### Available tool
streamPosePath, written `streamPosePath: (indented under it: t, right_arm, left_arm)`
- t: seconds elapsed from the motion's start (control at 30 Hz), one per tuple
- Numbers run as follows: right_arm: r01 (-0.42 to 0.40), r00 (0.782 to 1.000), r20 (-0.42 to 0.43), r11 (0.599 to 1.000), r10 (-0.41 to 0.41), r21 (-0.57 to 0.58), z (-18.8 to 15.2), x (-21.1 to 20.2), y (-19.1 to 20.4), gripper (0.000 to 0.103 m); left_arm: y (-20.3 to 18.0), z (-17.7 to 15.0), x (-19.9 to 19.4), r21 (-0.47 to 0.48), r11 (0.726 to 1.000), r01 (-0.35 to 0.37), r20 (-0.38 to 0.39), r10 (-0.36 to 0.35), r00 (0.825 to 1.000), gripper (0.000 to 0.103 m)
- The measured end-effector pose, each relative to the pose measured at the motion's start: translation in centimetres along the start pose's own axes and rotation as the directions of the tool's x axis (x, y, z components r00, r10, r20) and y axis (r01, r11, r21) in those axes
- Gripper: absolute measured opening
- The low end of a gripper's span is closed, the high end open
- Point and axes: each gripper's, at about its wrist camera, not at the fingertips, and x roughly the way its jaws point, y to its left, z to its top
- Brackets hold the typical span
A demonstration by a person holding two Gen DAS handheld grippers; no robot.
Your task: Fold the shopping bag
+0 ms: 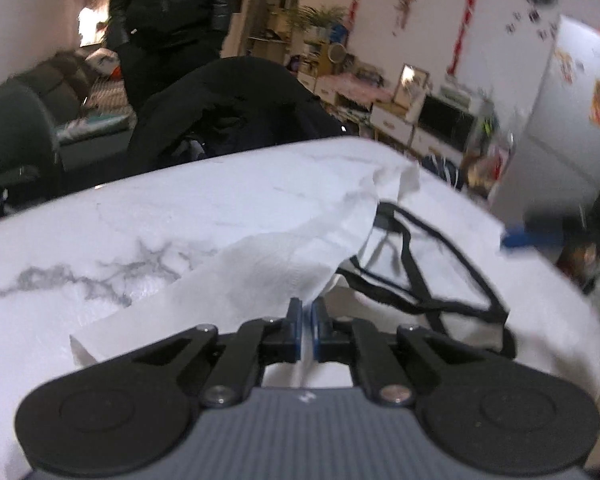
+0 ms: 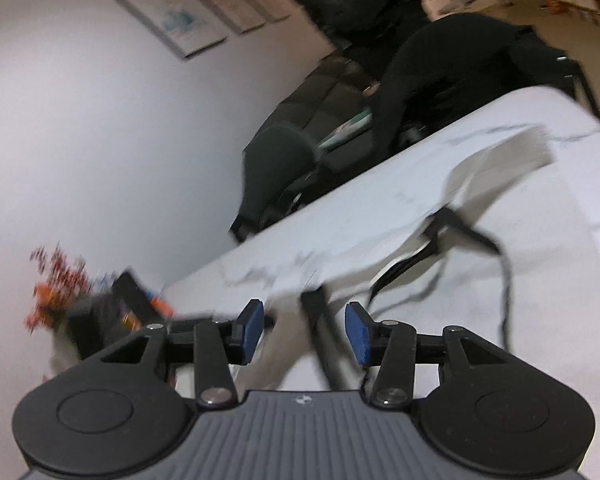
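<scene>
Pinching the bag [image 1: 284,256] edge, the left claw [image 1: 307,312] has its pads squeezed together on the white fabric. Right claw [image 2: 304,328] is spread wide, a black handle [image 2: 320,320] running between its pads, bag draped ahead on the table [image 2: 380,200].

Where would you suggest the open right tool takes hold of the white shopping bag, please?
On the bag's near edge beside the black handles, coming in low over the table: the cloth there lifts off the marble, so the right tool's open fingers could likely straddle it.
</scene>
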Motion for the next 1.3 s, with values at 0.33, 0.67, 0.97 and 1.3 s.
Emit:
streamPosePath:
  t: [0.33,0.67,0.97,1.3]
  right_arm:
    - [0.051,0.979,-0.180,0.971,-0.094,-0.234,-4.6,6.6,3.4,0.046]
    - [0.192,0.958,-0.136,0.918,-0.251,-0.346,-4.3,7.9,2.5,0.046]
    - [0.245,0.957,-0.079,0.926,-0.278,-0.289,-0.7,9.3,1.4,0.046]
    - [0.278,0.961,0.023,0.952,-0.277,-0.128,4.1,9.5,-1.7,0.046]
  left_arm:
    - [4.0,2.8,-0.1,-0.256,0.966,-0.031,0.081,0.054,0.995,0.004]
    - [7.8,5.0,1.9,-0.340,0.929,-0.145,0.100,0.189,0.977,0.005]
    - [8.5,6.8,2.7,-0.301,0.927,-0.223,0.130,0.271,0.954,0.012]
    - [8.1,7.0,1.2,-0.242,0.926,-0.291,0.196,0.340,0.920,0.054]
